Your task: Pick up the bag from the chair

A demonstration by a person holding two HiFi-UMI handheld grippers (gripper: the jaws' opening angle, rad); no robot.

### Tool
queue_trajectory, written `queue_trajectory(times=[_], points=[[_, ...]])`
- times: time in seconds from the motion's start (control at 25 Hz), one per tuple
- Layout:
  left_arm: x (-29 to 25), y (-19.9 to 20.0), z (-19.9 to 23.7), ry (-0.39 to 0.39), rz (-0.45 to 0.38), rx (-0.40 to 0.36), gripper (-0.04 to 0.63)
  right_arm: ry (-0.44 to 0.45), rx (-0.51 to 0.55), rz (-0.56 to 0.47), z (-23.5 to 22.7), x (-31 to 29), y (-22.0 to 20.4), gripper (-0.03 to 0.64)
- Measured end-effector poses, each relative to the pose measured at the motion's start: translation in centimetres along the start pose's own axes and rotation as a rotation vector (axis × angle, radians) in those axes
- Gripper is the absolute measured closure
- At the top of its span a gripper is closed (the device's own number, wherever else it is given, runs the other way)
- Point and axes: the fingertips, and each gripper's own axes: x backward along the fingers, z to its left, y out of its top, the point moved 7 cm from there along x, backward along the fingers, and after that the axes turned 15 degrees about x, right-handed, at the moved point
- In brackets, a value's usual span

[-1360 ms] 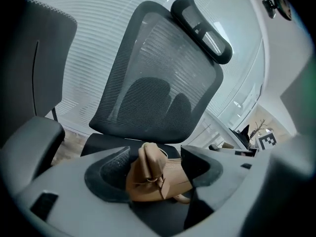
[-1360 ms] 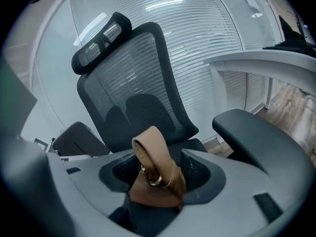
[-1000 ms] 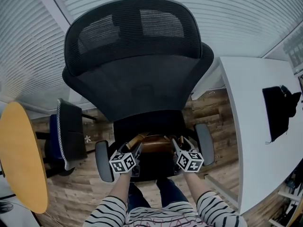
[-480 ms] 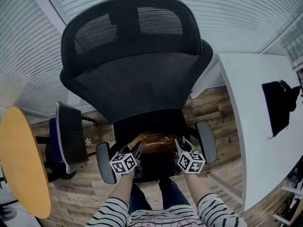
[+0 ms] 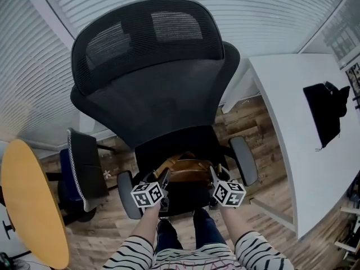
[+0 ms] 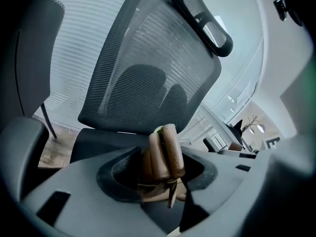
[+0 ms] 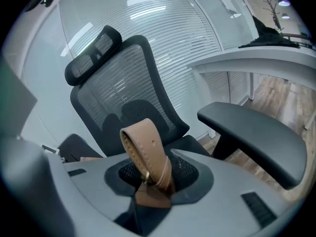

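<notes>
A brown leather bag (image 5: 187,172) sits over the seat of a black mesh office chair (image 5: 149,89). My left gripper (image 5: 163,180) is shut on the bag's left strap (image 6: 162,154), which stands up between the jaws. My right gripper (image 5: 213,176) is shut on the right strap (image 7: 145,154), a tan buckled loop rising between its jaws. In the head view both grippers flank the bag at the seat's front. The bag's body is mostly hidden behind the grippers.
The chair's armrests (image 5: 243,160) stand on either side of the grippers. A white desk (image 5: 301,122) with a dark object lies to the right. A yellow round table (image 5: 31,201) and a dark side chair (image 5: 84,165) are at the left. White blinds fill the background.
The head view has shifted slightly, so the chair and desk sit a little left and higher. Both grippers keep their hold on the straps, in nearly the same place.
</notes>
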Motion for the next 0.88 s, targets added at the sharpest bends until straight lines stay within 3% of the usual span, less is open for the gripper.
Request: queue_trajectory(times=[0.44, 0.88], points=[[3.9, 0.3, -4.0, -0.091, 0.035, -0.09, 0.376, -0.09, -0.045, -0.062, 1.8, 7.3, 1.0, 0.471], [8.1, 1.7, -9.6, -0.227, 0.039, -0.217, 0.38, -0.183, -0.099, -0.189, 3.7, 15.1, 2.6, 0.472]])
